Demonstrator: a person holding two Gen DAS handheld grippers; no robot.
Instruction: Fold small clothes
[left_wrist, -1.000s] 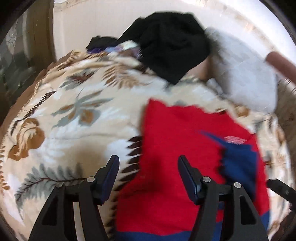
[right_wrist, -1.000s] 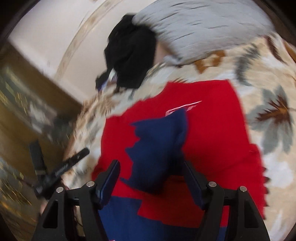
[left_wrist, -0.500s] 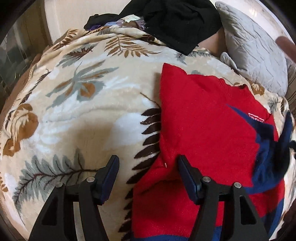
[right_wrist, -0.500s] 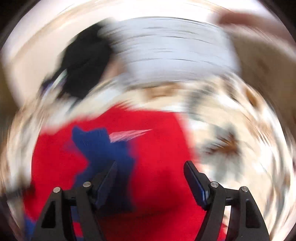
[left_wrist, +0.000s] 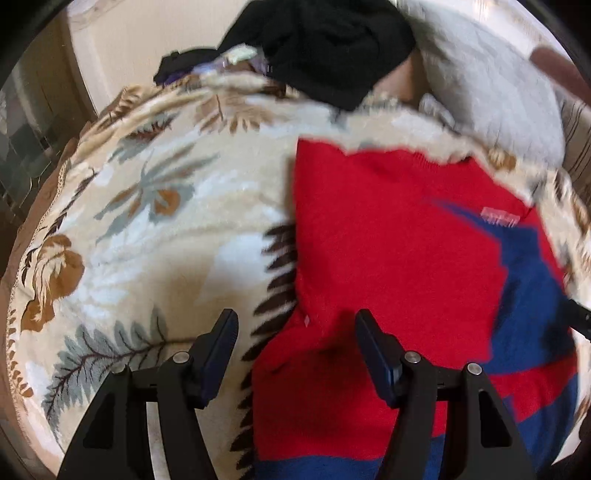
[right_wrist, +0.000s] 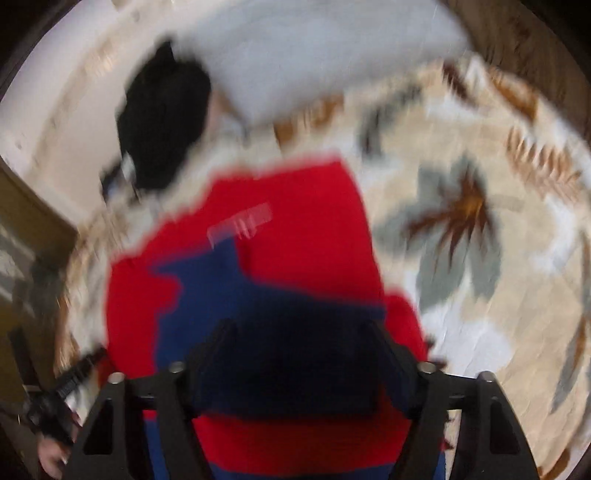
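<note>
Left wrist view, left to right.

Blanket (left_wrist: 155, 236): cream, leaf print in brown and grey, spread over a bed; fills the left and middle of the view.

Left gripper (left_wrist: 293, 343): black, near edge of view, jaws wide, nothing between them. Left finger over bare blanket, right finger over the sweater's left part. Contact with the fabric cannot be told.

Black clothes (left_wrist: 332, 48): heaped at the far edge of the blanket, in the middle.

Sweater (left_wrist: 388, 240): red with navy panels, a small pale label on the chest. Lies flat on the blanket, right of centre, left edge running straight from near to far. A navy part lies folded across its right side.

Pillow (left_wrist: 491, 92): grey, quilted, far right, beside the black clothes.

Right wrist view, left to right; heavily blurred.

Left gripper again, small and dark, at the near left edge beside the sweater.

Black clothes (right_wrist: 162, 122): far left, by the wall.

Sweater (right_wrist: 295, 206): centre, red body far, navy part (right_wrist: 229, 291) nearer.

Right gripper (right_wrist: 299, 347): near centre, jaws wide. The navy part sits between the fingers as a dark mass; whether it is pinched cannot be told.

Pillow (right_wrist: 314, 55): far centre.

Blanket (right_wrist: 480, 236): right half of view, touching the sweater's right edge.
</note>
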